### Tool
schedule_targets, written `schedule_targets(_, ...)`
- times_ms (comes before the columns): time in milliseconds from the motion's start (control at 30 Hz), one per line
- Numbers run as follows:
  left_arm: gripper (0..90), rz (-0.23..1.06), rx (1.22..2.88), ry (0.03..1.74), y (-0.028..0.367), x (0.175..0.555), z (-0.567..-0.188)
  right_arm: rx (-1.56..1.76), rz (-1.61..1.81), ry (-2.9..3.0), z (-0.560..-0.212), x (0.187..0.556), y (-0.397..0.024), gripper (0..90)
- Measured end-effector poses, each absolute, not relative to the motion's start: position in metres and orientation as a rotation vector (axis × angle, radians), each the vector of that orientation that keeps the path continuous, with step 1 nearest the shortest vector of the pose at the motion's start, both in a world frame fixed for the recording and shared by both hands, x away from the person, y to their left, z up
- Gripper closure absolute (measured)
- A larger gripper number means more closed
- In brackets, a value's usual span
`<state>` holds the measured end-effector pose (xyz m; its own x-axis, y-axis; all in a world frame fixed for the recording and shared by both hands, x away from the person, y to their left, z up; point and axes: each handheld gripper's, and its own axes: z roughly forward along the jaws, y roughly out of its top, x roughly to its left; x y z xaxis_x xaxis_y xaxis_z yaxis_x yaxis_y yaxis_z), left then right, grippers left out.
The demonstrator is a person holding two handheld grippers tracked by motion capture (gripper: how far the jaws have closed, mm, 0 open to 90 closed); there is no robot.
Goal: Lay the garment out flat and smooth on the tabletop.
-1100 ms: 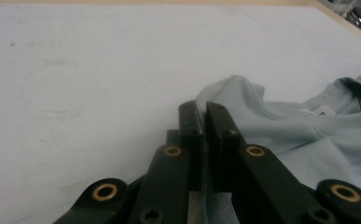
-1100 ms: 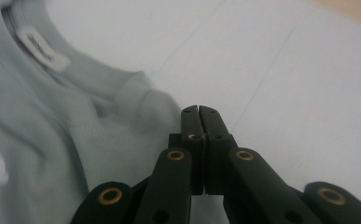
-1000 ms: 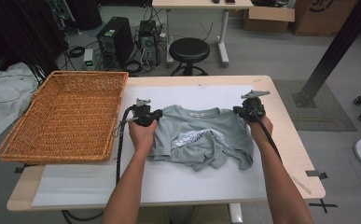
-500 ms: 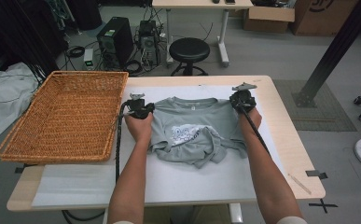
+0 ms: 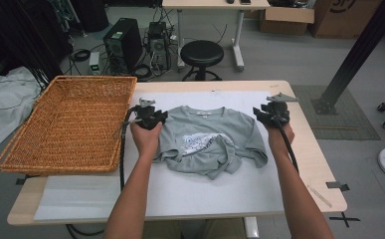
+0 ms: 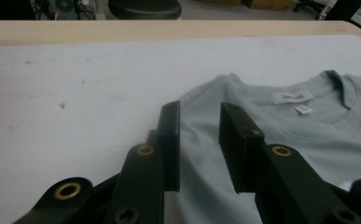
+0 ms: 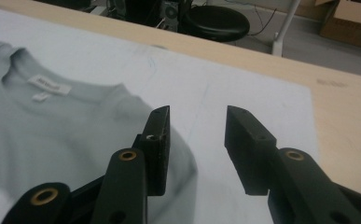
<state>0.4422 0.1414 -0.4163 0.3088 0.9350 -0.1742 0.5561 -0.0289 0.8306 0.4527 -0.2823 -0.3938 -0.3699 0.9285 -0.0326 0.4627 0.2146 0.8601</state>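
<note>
Bench [image 5: 309,164]: pale wood under a white mat, seen from above, with the person's forearms reaching in from the near edge.
Basket [image 5: 70,119]: wide wicker tray at the bench's left, nothing visible inside.
T-shirt [image 5: 205,137]: grey, collar away from the person; shoulders now spread flat, lower half still bunched.
Left gripper [image 5: 152,117]: over the shirt's left shoulder; its jaws have just been opening, nothing pinched between them.
Right gripper [image 5: 272,113]: beside the right shoulder, now off the cloth; jaws have just parted over the mat.
Meaning: both shoulders appear released, so the crumpled hem likely comes next.
</note>
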Motion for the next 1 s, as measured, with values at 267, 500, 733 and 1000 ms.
schedule_targets(267, 66.5, 0.375, 1.82, 1.416, 0.135, 0.41, -0.441, 1.44, 1.017, 2.231, -0.431, 0.402, -0.293, 53.6)
schedule_targets(500, 90.0, 0.533, 1.789, 1.477, 0.138, 0.413, -0.443, 1.288, 0.892, 2.142, -0.433, 0.4, -0.291, 90.0)
schedule_targets(733, 89.0, 0.508, 1.691, 1.447, 0.151, 0.406, -0.439, 1.383, 0.944, 1.948, -0.426, 0.416, -0.313, 79.6)
schedule_targets(1000, 63.6, 0.437, 1.709, 1.304, 0.139, 0.372, -0.424, 1.237, 1.176, 2.024, -0.408, 0.367, -0.274, 58.0)
